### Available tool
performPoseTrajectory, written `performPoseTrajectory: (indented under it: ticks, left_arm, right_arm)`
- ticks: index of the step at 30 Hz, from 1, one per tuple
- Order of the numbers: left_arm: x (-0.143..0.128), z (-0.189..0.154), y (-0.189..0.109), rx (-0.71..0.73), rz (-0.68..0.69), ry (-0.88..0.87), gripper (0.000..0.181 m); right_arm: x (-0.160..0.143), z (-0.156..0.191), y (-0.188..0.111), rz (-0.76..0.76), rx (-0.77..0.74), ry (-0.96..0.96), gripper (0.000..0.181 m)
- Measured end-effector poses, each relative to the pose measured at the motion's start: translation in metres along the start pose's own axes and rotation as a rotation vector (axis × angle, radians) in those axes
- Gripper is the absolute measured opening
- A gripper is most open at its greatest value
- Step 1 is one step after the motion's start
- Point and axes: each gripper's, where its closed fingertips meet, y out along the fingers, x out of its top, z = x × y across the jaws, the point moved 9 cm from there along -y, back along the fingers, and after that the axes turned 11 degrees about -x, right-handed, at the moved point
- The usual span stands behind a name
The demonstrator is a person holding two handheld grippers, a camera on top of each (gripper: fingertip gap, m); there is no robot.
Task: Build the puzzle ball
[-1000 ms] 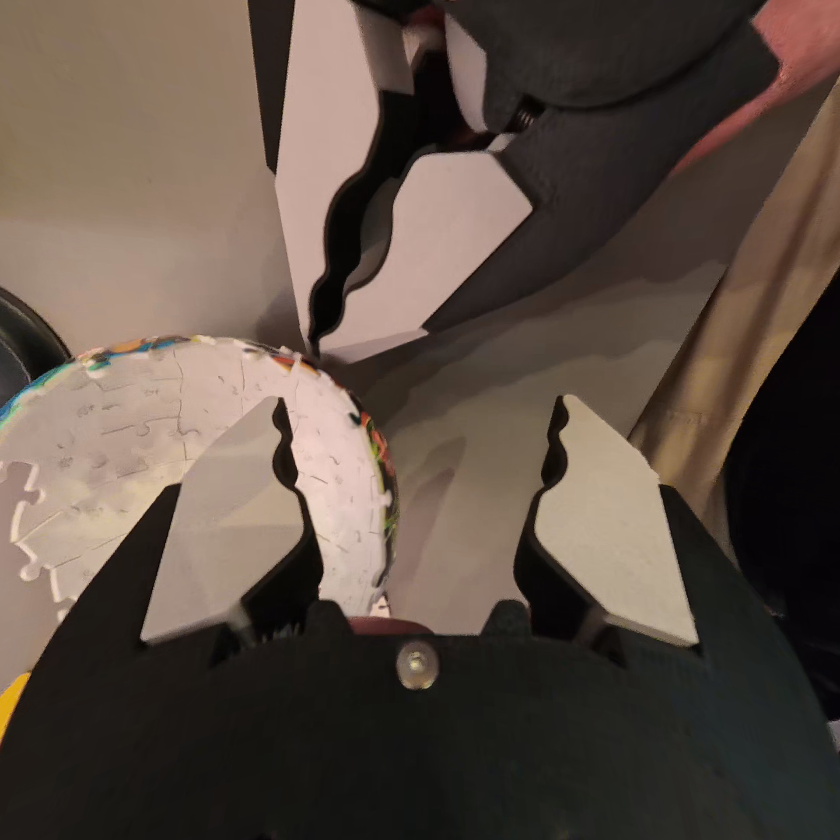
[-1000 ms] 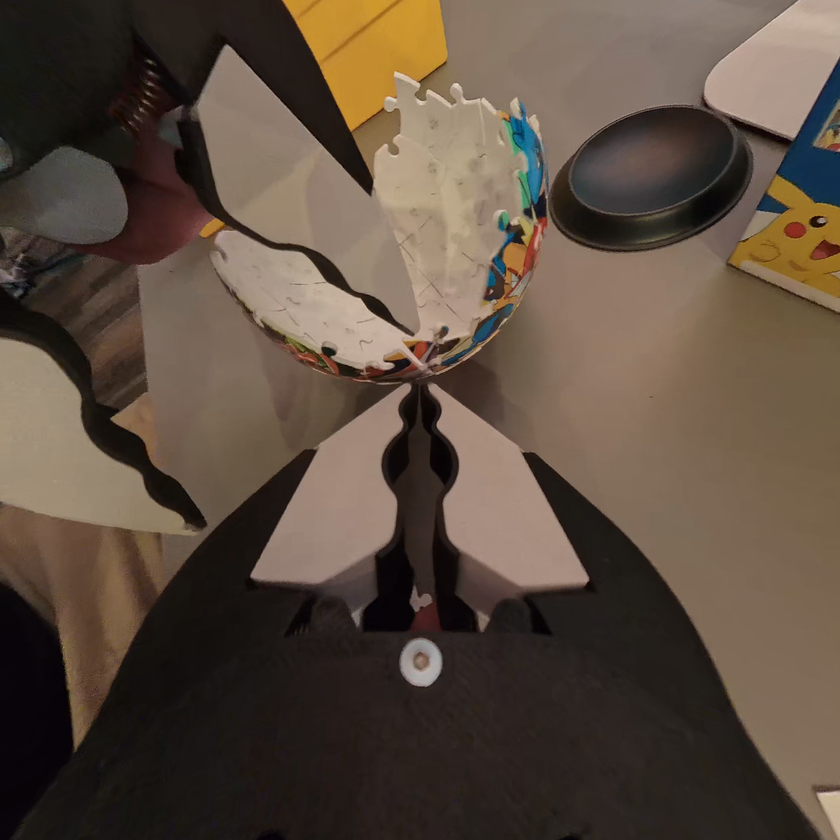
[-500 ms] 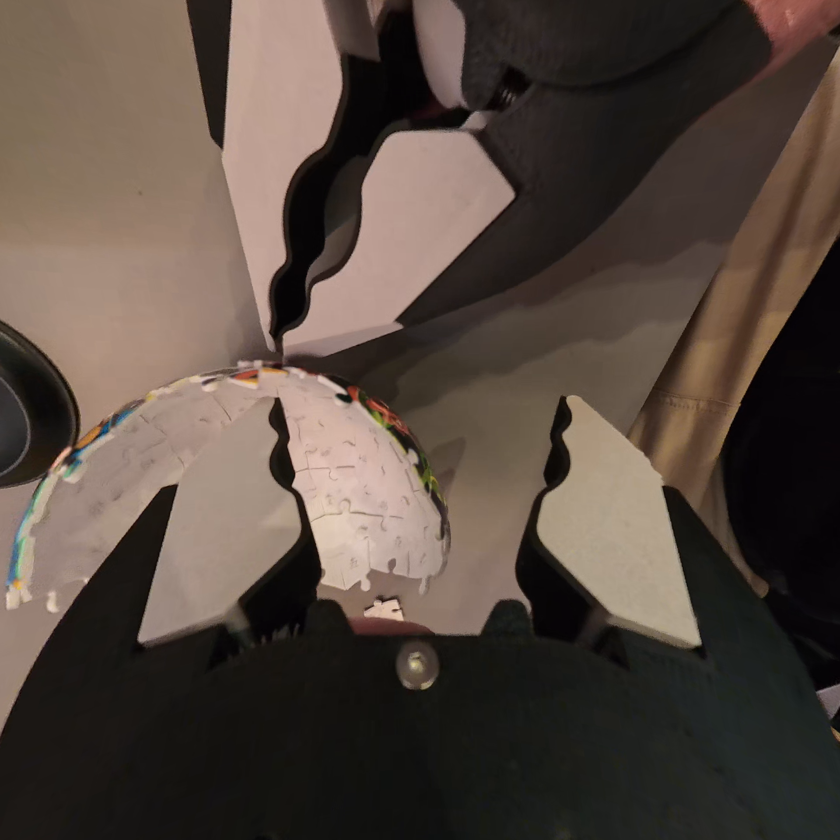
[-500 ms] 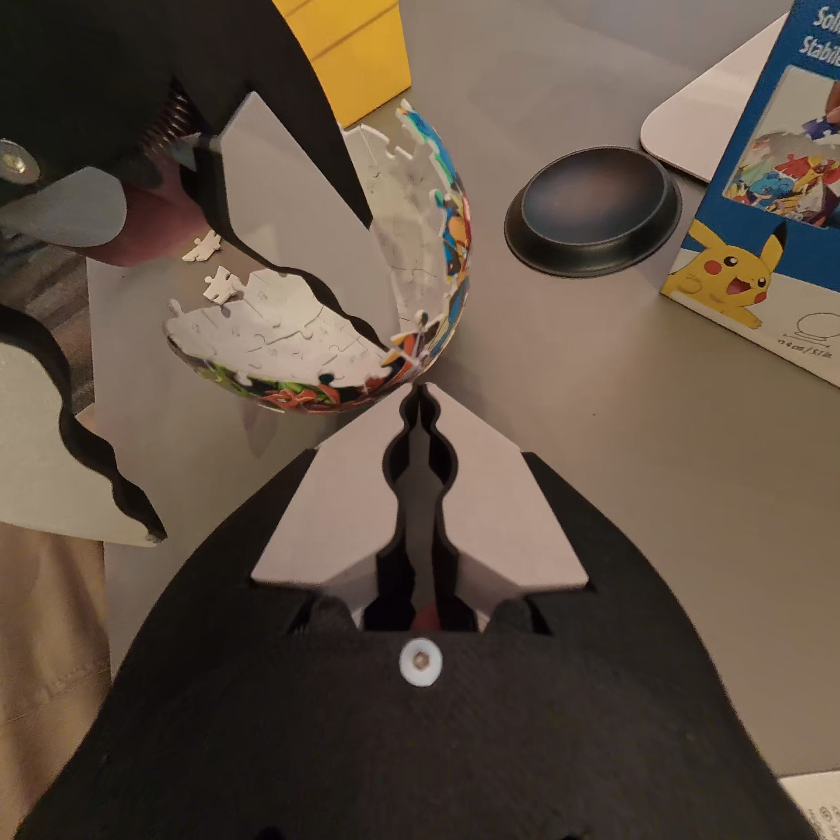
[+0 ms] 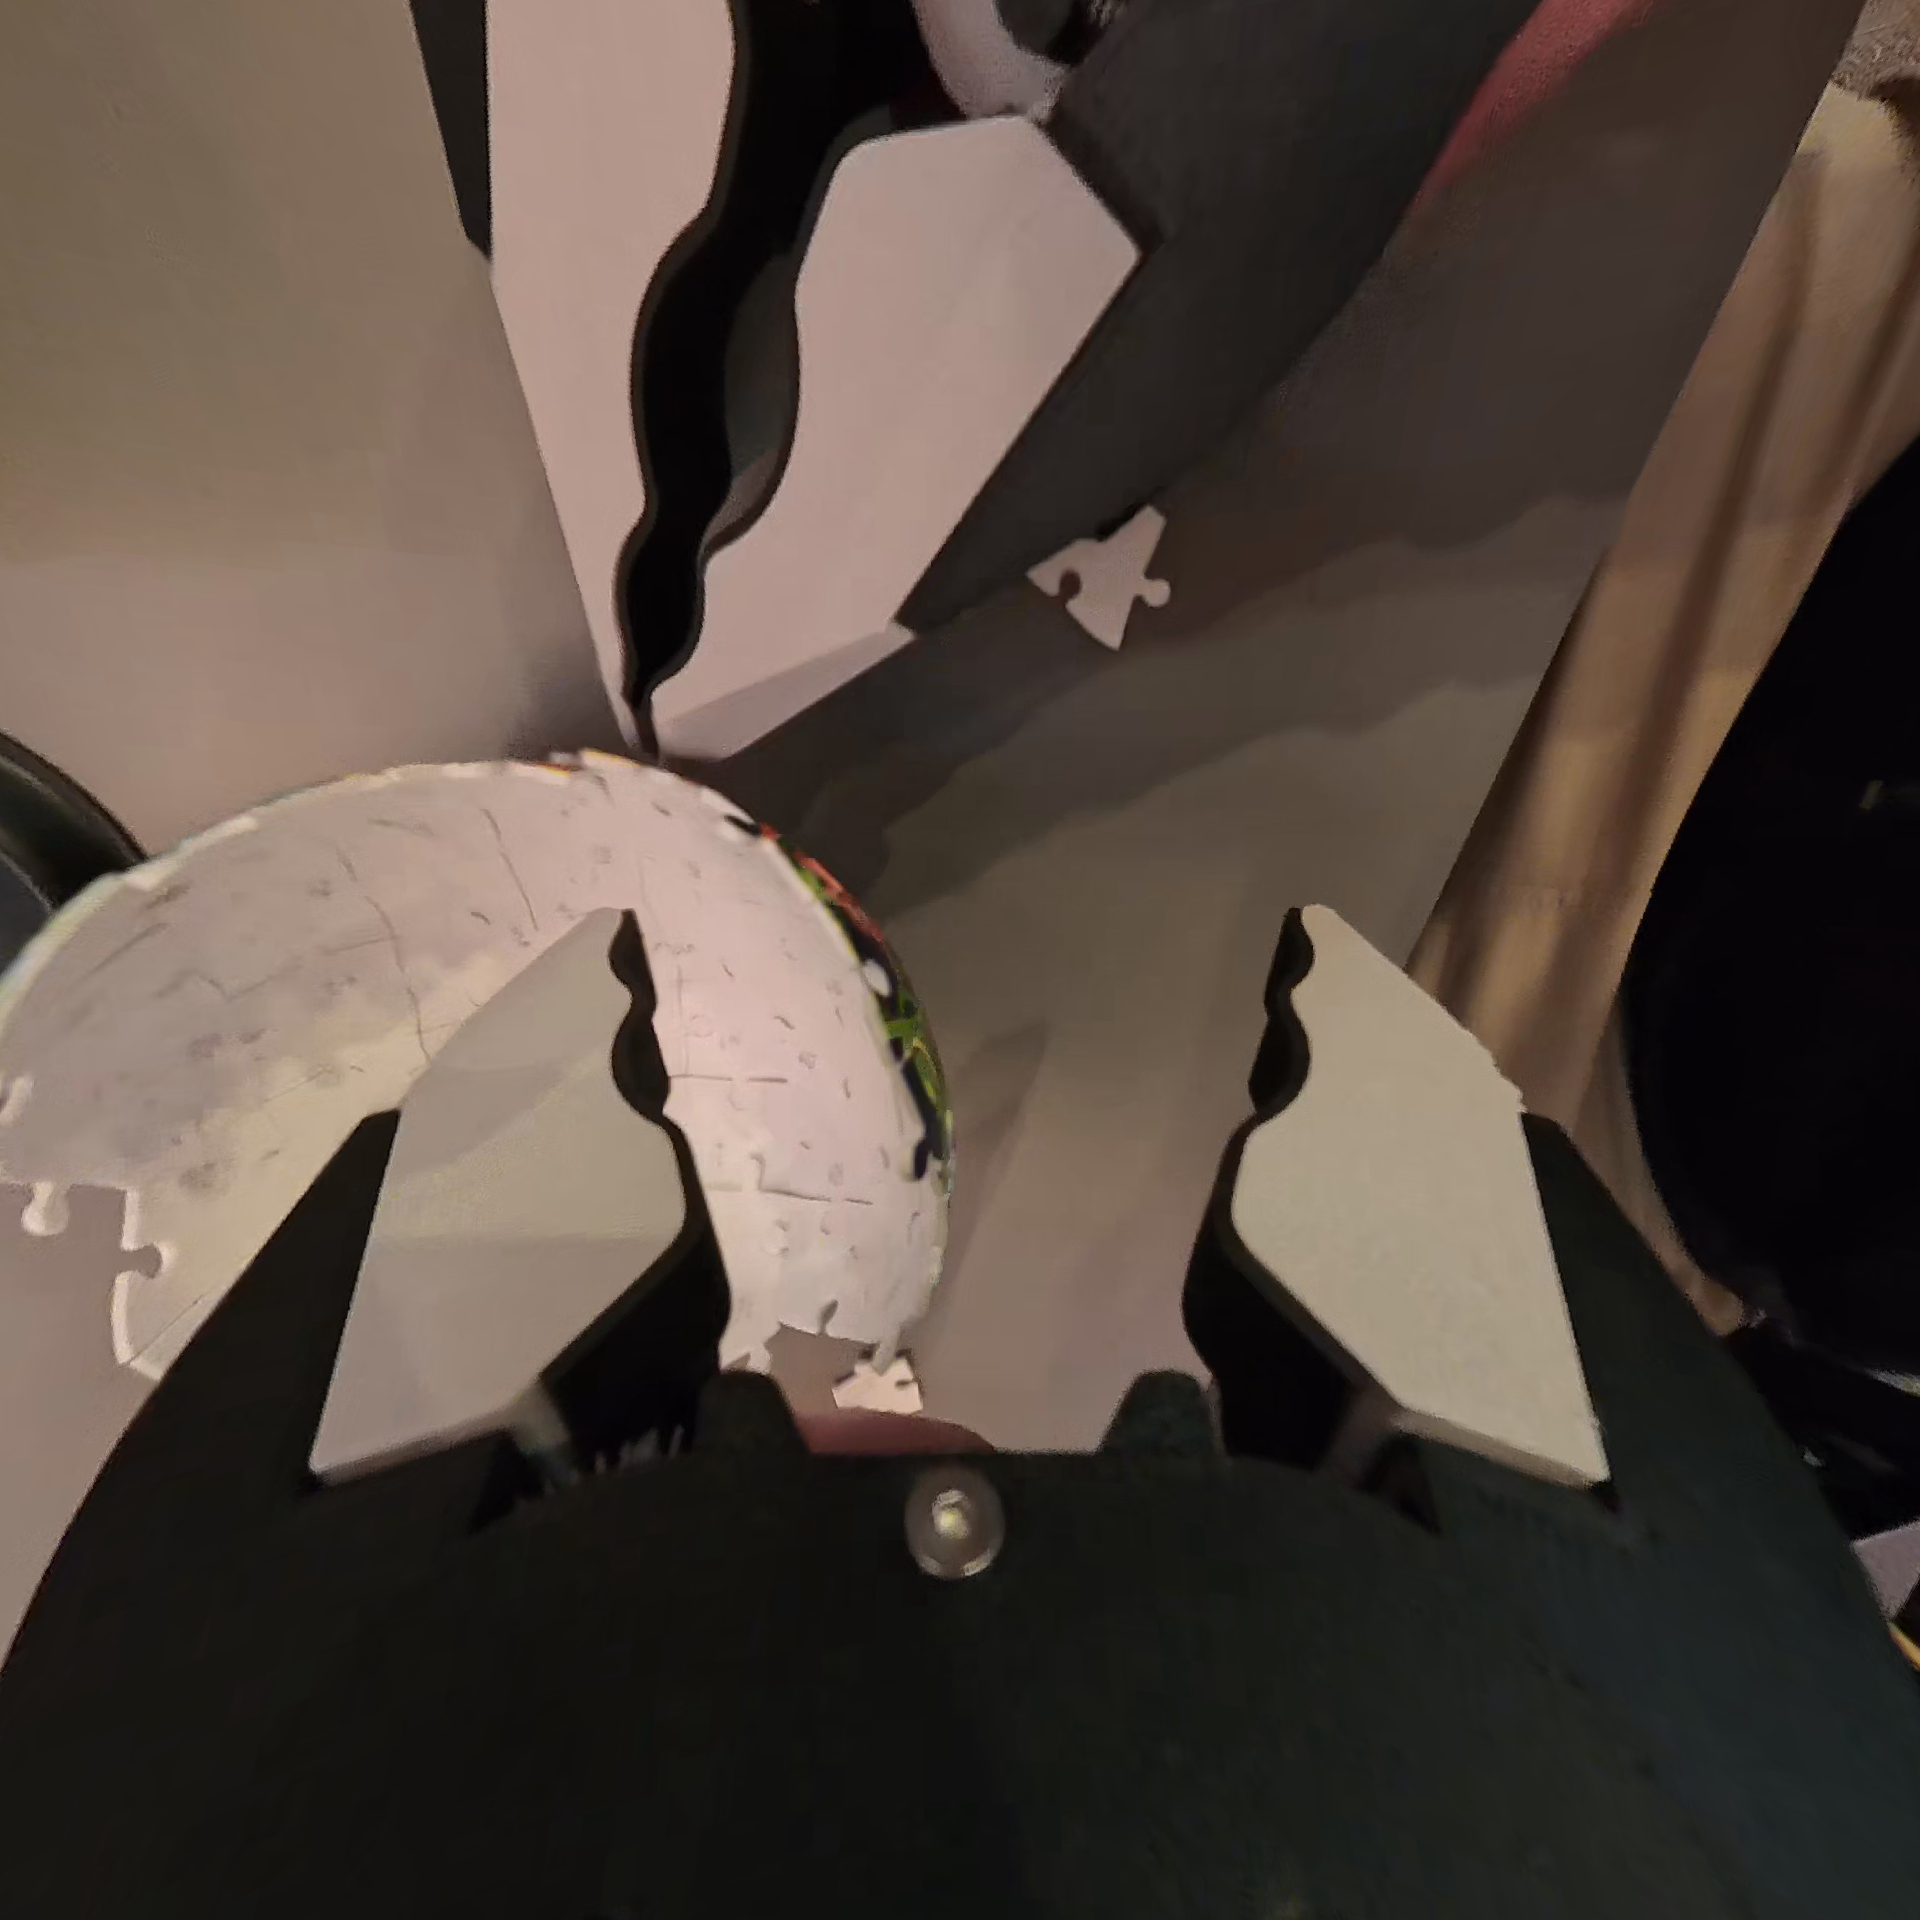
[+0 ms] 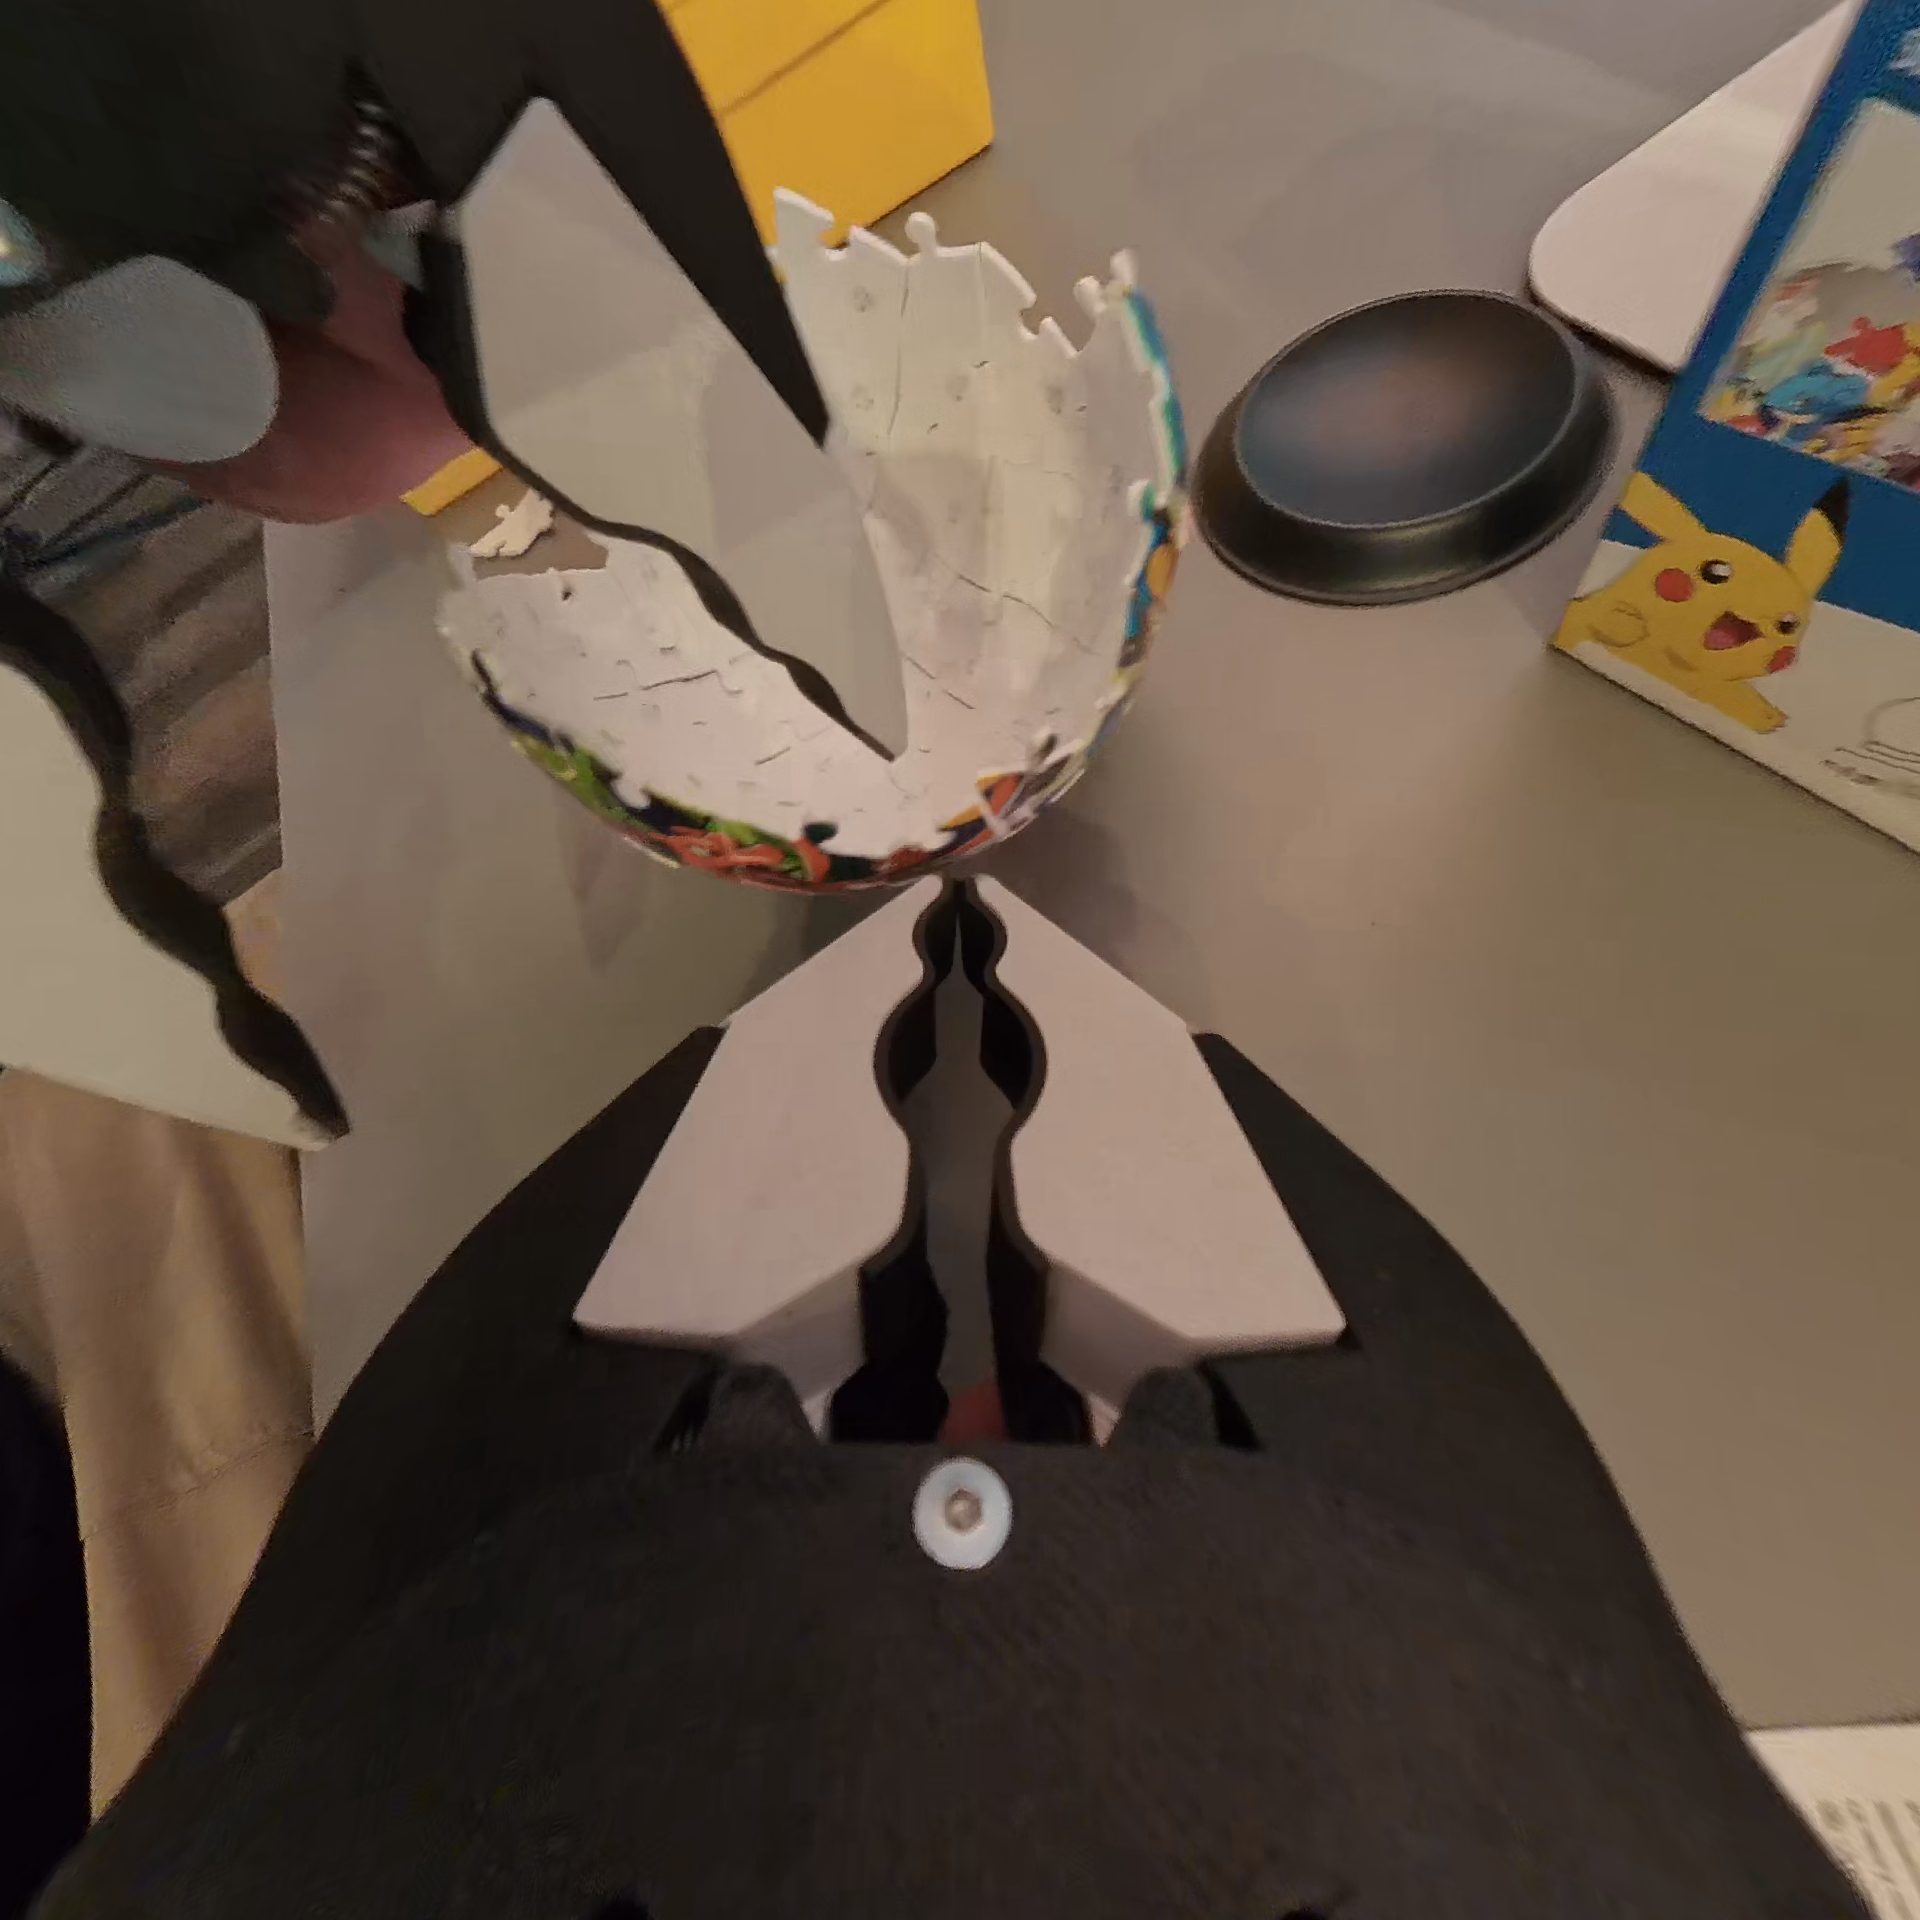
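A smooth grey worktop (image 6: 1455,935) carries everything, matte and evenly lit under warm indoor light. At the far left a person's tan trouser leg (image 6: 156,1299) shows past the worktop edge. The left hand-held gripper (image 5: 956,925) is spread wide with nothing between its pale, wavy-edged fingers; one finger (image 6: 665,436) reaches inside the half-built puzzle ball (image 6: 935,582), though I cannot tell whether it touches the shell. A loose white puzzle piece (image 5: 1107,587) lies on the worktop near the trousers, and another (image 5: 878,1387) just beside the ball's lower rim. Behind the ball stands a plain yellow box (image 6: 831,94). The ball itself is an open curved shell of interlocked pieces, chalky white inside, brightly printed outside, with knobbed tabs along its ragged rim. The right hand-held gripper (image 6: 956,894) is pinched shut, its tips meeting at the shell's near coloured edge, which it appears to grip. To the right sits a round black plastic stand (image 6: 1403,447) with a dished top, then a blue puzzle box (image 6: 1766,540) bearing a yellow cartoon creature and some print, with a rounded white mat (image 6: 1662,208) behind it.
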Motion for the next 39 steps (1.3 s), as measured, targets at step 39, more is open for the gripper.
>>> performPoseTrajectory:
  ticks: [39]
  left_arm:
    - [0.007, 0.006, 0.010, -0.035, 0.011, -0.056, 0.111]
  right_arm:
    - [0.000, -0.001, 0.013, -0.026, 0.080, 0.138, 0.000]
